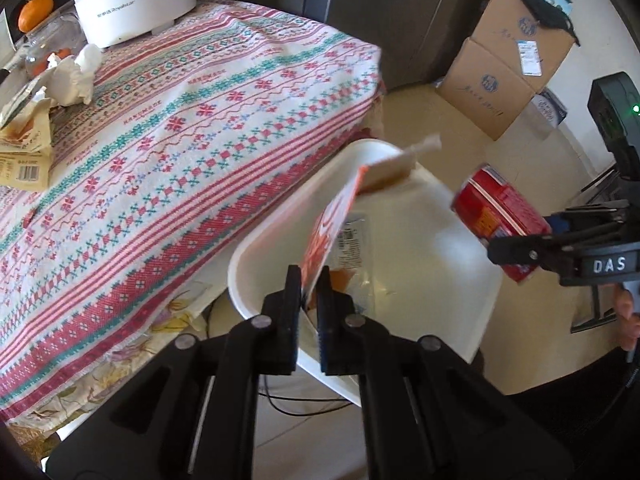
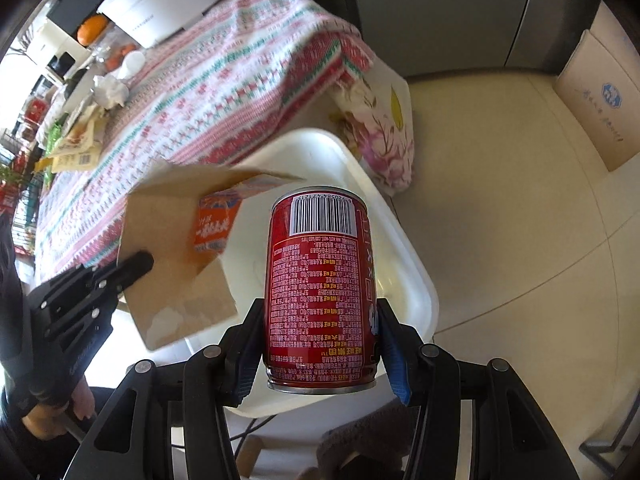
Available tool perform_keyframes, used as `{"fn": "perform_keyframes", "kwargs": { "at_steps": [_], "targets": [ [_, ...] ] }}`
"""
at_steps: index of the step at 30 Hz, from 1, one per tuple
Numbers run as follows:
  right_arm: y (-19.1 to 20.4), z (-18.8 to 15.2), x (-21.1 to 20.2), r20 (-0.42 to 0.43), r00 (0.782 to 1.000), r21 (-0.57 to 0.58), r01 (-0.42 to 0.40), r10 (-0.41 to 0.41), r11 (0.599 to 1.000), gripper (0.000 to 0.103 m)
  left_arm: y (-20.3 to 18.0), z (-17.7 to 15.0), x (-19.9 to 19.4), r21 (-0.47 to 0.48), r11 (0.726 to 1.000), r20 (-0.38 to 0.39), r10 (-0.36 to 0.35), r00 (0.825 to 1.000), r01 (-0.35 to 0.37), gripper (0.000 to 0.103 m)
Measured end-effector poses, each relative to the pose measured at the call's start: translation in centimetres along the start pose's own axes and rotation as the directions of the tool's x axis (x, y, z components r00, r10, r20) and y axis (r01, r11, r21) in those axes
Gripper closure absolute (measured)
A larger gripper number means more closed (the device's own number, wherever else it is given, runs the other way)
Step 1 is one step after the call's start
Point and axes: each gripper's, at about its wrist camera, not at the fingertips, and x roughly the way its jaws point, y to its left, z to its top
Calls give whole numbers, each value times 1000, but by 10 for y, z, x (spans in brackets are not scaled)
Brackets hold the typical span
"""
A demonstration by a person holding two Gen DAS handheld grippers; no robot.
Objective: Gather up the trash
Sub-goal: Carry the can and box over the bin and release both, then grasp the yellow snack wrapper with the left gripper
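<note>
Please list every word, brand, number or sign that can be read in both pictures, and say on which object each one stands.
"DAS": white letters on the black right gripper.
"HANDMADE": woven red letters, repeated, on the red, green and white patterned tablecloth.
"Royalstar": grey brand on the white electric cooking pot; the signs before it are blurred.
Red metal drink can: barcode and dense Chinese print, too small to read.
Brown cardboard boxes: blue logos and script, unreadable.

A red metal drink can (image 2: 320, 292) carries white print and a black-and-white barcode. The flattened cardboard carton (image 2: 180, 256) is brown inside, orange and white outside. A white plastic bin (image 1: 420, 248) sits beside the red, teal and white cross-stitch patterned tablecloth (image 1: 192, 136).
</note>
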Motion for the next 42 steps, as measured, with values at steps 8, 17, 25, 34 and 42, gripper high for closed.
{"fn": "perform_keyframes", "kwargs": {
  "at_steps": [8, 17, 25, 34, 42],
  "targets": [
    [-1, 0, 7, -39, 999, 10, 0, 1, 1000, 50, -2, 5, -16, 38, 998, 48, 39, 998, -41, 54],
    [1, 1, 16, -68, 998, 9, -1, 1, 1000, 49, 4, 8, -44, 46, 992, 62, 115, 991, -118, 33],
    [1, 10, 54, -166, 986, 33, 30, -24, 999, 49, 26, 6, -66, 21, 979, 86, 202, 976, -205, 26],
    [26, 20, 1, 5, 999, -21, 38, -38, 999, 29, 53, 10, -98, -72, 962, 131, 272, 953, -265, 15],
    [80, 29, -65, 312, 943, -148, 165, -112, 975, 18, 87, 26, -125, -164, 937, 190, 336, 923, -307, 7]
  ]
}}
